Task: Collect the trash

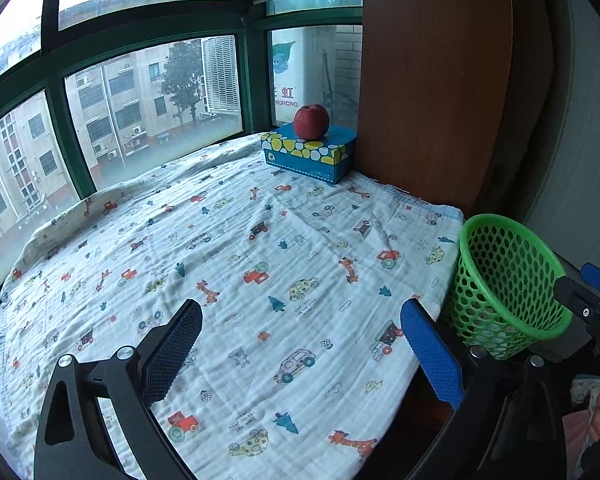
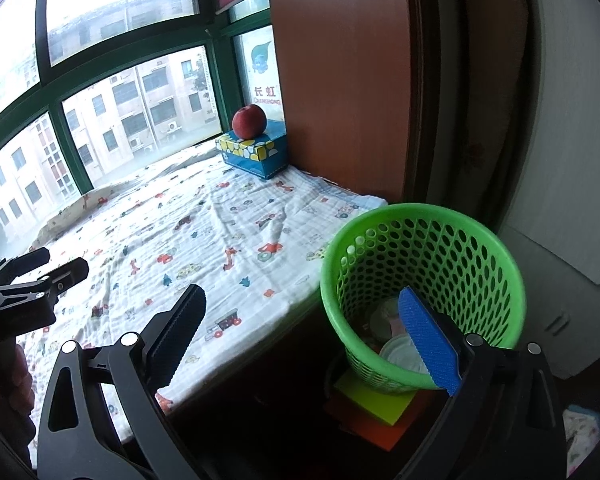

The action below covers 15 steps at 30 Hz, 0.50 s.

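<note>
Green mesh basket is my landmark: it stands just off the near corner of the bed, and inside it I see pale lids or cups and crumpled scraps, so trash is already collected. My right tongs are spread wide and empty, one blue pad over the basket's mouth. My left tongs are likewise spread, holding nothing, hovering over the patterned blanket beside the basket. Across that blanket I spot no loose litter. Far from the basket, at the window corner, an apple sits on a blue tissue box; I judge neither is trash. I reckon the job is nearly or fully done.
</note>
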{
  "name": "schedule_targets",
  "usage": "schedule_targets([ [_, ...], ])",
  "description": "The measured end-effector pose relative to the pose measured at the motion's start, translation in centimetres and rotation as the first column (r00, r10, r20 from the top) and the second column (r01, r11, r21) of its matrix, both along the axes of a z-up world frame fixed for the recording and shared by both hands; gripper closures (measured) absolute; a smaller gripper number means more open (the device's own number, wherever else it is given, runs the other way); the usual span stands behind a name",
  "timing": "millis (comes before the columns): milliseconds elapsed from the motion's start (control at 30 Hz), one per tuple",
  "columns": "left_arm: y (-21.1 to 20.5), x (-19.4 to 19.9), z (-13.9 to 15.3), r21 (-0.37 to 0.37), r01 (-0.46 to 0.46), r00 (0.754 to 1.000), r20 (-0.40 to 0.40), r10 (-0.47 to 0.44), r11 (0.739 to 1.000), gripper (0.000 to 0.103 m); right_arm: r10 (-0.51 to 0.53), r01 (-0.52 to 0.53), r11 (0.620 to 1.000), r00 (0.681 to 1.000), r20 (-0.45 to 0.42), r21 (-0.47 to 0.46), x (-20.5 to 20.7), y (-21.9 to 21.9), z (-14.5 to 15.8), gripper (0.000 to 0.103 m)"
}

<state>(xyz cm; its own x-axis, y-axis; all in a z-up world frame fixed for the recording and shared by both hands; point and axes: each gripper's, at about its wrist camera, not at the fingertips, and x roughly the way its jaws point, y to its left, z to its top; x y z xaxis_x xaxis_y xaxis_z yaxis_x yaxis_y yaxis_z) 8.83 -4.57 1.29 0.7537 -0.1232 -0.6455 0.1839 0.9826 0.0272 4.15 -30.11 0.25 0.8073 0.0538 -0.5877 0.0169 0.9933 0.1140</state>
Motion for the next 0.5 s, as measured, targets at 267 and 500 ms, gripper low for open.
schedule_targets([
  [267, 0.33, -0.05, 0.03, -0.007, -0.01, 1.0, -0.002, 0.01, 1.0, 0.007, -0.001, 0.001, 1.0, 1.0, -0.001, -0.001, 0.09, 0.11, -0.06, 0.007],
  [500, 0.53, -0.11, -0.04, -0.008, -0.018, 1.0, -0.007, 0.018, 1.0, 0.007, -0.003, 0.003, 1.0, 1.0, 0.0, -0.002, 0.09, 0.12, -0.12, 0.007],
])
